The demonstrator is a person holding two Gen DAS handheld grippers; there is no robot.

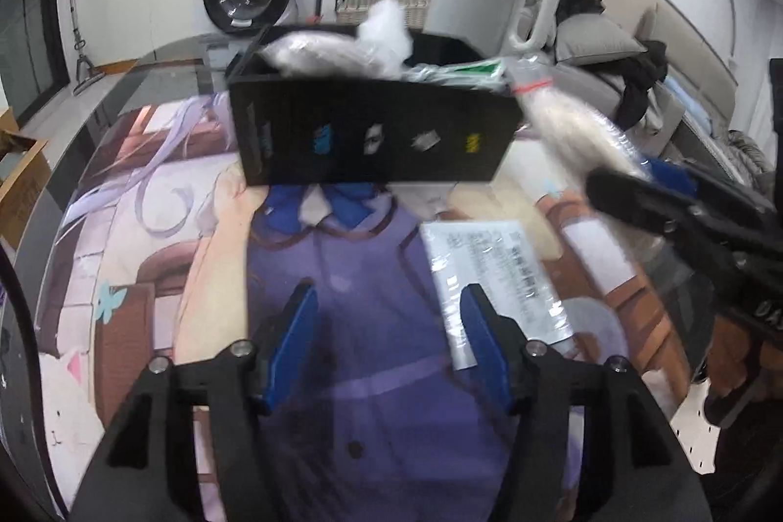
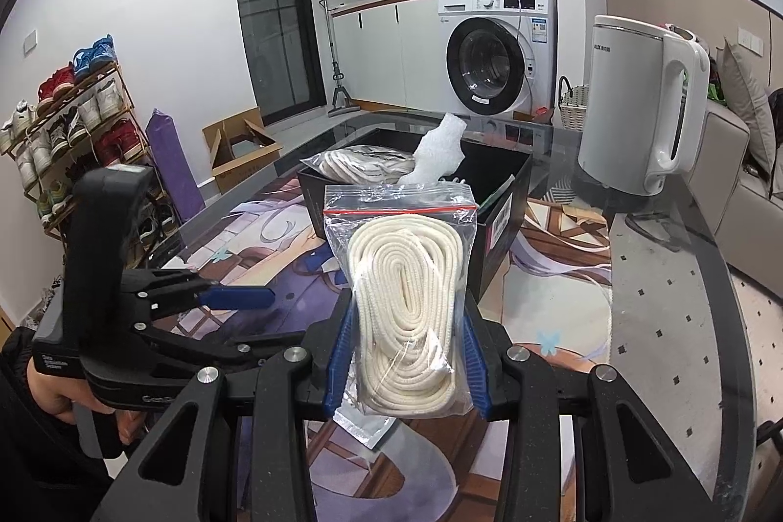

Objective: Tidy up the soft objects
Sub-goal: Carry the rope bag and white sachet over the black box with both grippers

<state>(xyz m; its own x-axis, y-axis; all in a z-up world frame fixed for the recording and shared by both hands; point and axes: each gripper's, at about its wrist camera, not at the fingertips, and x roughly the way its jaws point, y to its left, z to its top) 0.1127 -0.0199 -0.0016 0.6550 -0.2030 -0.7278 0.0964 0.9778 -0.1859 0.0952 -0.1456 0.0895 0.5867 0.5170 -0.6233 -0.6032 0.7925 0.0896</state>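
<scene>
My right gripper is shut on a clear zip bag of white rope and holds it in the air, just short of the black box. In the left wrist view the same bag hangs at the box's right end, held by the right gripper. The box holds another bagged rope, white foam and a green-labelled packet. My left gripper is open and empty above the mat, with a flat silver packet lying beside its right finger.
A white kettle stands on the glass table behind the box to the right. The printed mat covers the table. A cardboard box, a shoe rack and a washing machine are off the table.
</scene>
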